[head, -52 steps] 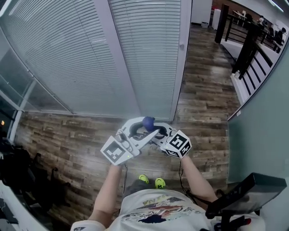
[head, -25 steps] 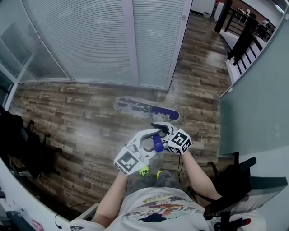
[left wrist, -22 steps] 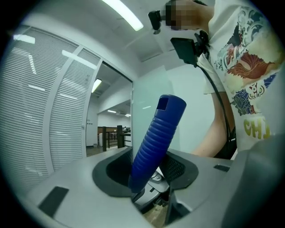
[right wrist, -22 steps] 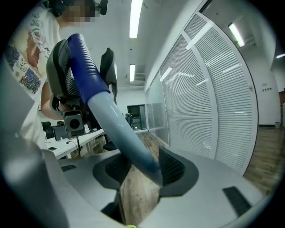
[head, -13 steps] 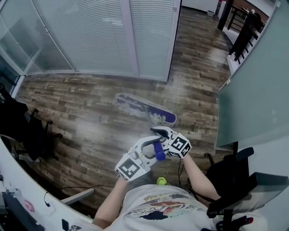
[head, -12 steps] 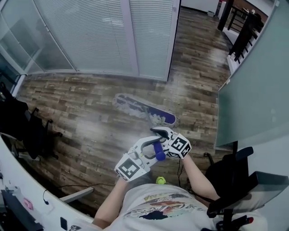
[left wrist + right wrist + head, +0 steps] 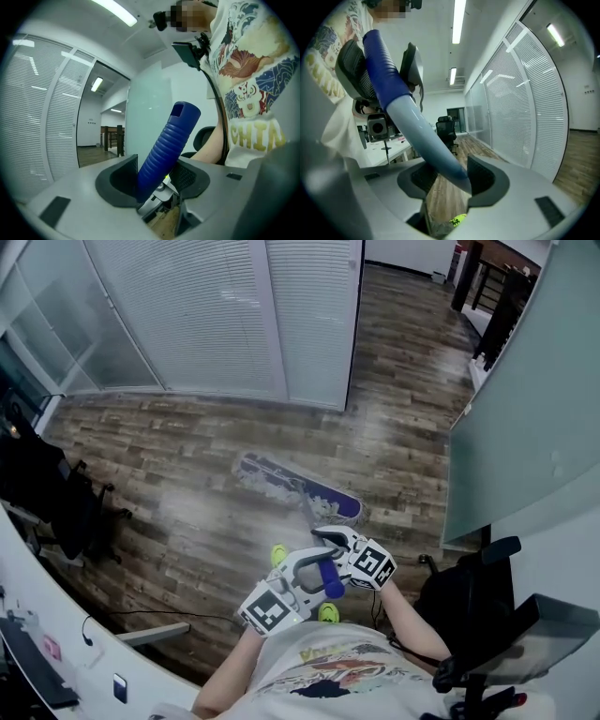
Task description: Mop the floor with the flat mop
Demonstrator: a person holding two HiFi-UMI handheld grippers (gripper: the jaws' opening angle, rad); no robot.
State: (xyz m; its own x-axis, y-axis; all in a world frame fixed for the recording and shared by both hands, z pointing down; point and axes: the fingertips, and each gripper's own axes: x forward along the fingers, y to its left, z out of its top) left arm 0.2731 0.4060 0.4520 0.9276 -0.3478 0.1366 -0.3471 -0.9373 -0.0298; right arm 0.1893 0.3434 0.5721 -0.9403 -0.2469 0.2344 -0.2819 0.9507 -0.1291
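Observation:
The flat mop's purple head (image 7: 298, 487) lies on the wood floor (image 7: 169, 442), slanting from upper left to lower right just ahead of my feet. Its pole rises to a blue ribbed grip (image 7: 328, 577) between my hands. My left gripper (image 7: 314, 570) is shut on that blue grip (image 7: 168, 140); its jaws have just been opening a little with the grip still between them. My right gripper (image 7: 330, 538) is shut on the pale pole (image 7: 419, 133) lower down, below the blue grip (image 7: 380, 58). The gripper bodies hide the pole's lower part in the head view.
White blinds behind glass (image 7: 206, 315) close the far side. A frosted partition (image 7: 525, 409) stands at right, with a black chair (image 7: 469, 592) below it. Black office chairs (image 7: 56, 493) and a white desk (image 7: 37, 634) line the left. A dark railing (image 7: 492, 287) stands far right.
The person has backed away from the blinds, and both grippers came back with the handle. The mop head, hidden at first, has been drawn along the floor towards the feet.

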